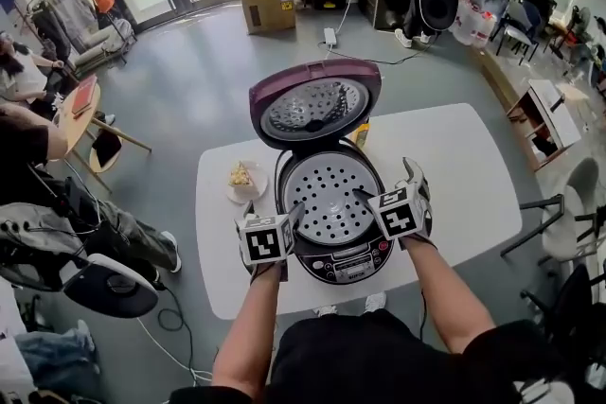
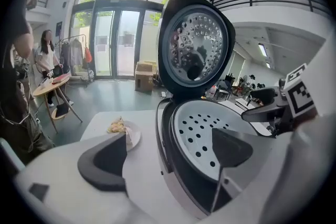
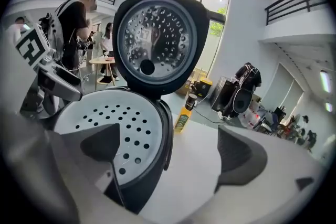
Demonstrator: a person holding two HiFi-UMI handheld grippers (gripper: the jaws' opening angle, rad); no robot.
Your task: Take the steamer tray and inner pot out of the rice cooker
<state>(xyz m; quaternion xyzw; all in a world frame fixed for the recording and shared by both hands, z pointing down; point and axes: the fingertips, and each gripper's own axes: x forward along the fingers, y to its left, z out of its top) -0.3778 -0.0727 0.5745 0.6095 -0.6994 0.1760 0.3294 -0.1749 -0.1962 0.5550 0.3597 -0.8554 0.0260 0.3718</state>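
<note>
A rice cooker (image 1: 333, 246) in glossy dark plastic stands toward the near edge of a smooth, matt white table (image 1: 454, 166). Its raised lid (image 1: 315, 104) is lined with dimpled, mirror-bright metal. The perforated steamer tray (image 1: 331, 199) inside looks pale and satin-smooth. Toward the left edge lies a glazed white plate (image 1: 248, 184).

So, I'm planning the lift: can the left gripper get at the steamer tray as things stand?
Probably yes. The lid is up, nothing lies on the steamer tray, and the left gripper has its jaws apart, straddling the cooker wall.
</note>
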